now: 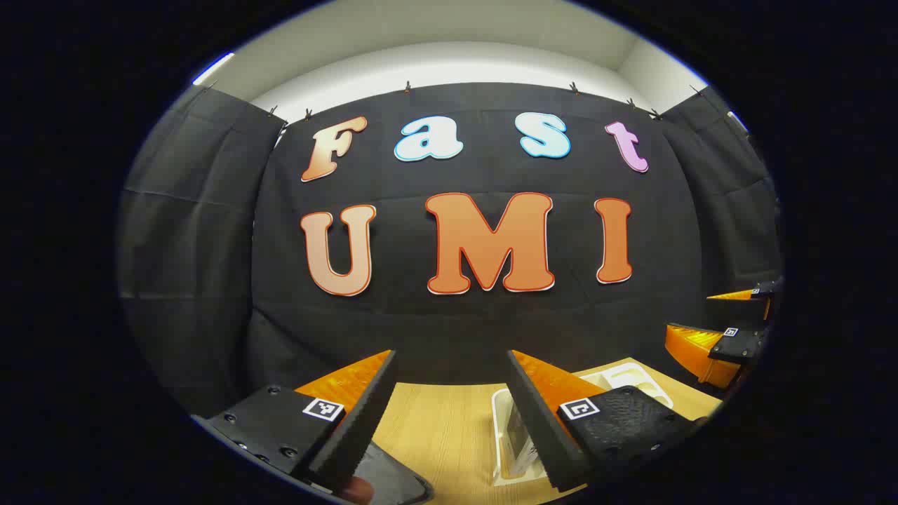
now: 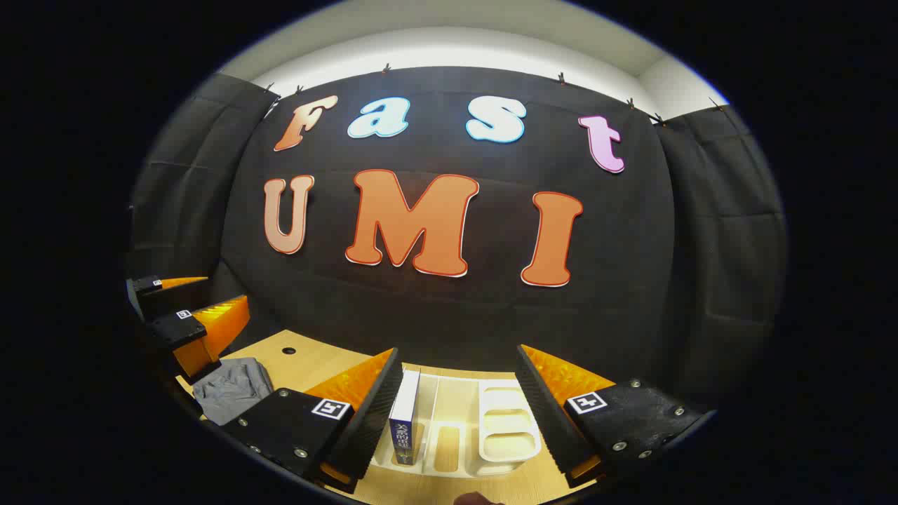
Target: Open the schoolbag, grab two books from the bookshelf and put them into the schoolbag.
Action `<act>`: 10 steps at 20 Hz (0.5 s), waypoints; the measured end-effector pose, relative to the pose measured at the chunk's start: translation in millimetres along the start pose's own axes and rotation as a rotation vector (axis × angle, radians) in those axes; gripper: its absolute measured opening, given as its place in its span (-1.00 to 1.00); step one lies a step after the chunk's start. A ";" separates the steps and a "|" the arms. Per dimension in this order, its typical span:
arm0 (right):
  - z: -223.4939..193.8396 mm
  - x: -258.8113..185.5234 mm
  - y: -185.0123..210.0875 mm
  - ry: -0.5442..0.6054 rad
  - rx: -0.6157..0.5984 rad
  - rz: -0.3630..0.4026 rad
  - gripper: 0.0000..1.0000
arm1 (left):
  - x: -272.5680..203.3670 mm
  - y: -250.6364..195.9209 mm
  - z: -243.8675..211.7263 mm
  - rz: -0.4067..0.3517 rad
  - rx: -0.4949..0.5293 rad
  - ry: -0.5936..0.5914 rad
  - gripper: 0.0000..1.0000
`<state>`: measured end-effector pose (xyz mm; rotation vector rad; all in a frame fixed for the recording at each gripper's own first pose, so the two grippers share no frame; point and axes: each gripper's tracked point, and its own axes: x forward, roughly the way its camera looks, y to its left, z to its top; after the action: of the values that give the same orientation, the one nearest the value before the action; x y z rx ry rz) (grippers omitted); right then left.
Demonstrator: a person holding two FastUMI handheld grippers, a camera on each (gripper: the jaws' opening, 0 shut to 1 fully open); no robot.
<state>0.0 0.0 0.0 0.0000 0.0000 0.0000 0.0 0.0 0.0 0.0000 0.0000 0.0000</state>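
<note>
My left gripper (image 1: 452,365) is open over the wooden table (image 1: 435,435), nothing between its fingers. A white rack-style bookshelf (image 1: 499,421) stands just ahead, partly hidden by the right-hand finger (image 1: 540,421). My right gripper (image 2: 457,361) is also open, facing the same bookshelf (image 2: 501,424). One book with a dark blue spine (image 2: 405,421) stands upright in the bookshelf's left slot, close beside the left-hand finger (image 2: 368,414) but not gripped. A grey fabric bag (image 2: 233,389), apparently the schoolbag, lies crumpled on the table to the left.
Each gripper shows in the other's view, held above the table: the right gripper (image 1: 691,313) at the far right, the left gripper (image 2: 224,290) at the far left. A small hole (image 2: 289,349) marks the tabletop. A dark object (image 1: 396,480) lies at the bottom edge.
</note>
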 end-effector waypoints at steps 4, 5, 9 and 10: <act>-6.2 6.3 0.1 -0.005 0.008 0.046 0.92 | 0.7 -5.3 -8.6 0.032 0.003 0.011 0.92; -6.6 8.2 -1.5 -0.002 -0.002 0.042 0.92 | 2.2 -9.4 -9.4 0.022 0.003 0.011 0.99; -8.2 14.4 -2.2 0.005 0.012 0.012 0.92 | 11.5 -14.8 -13.7 -0.009 -0.004 0.019 0.92; -8.3 16.1 -4.9 0.005 0.018 -0.010 0.92 | 13.5 -18.2 -14.8 -0.022 -0.007 0.024 0.93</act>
<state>16.1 -4.9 -8.3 0.0175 0.0054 -0.0104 13.5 -18.2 -14.8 -0.0067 0.0244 -0.0218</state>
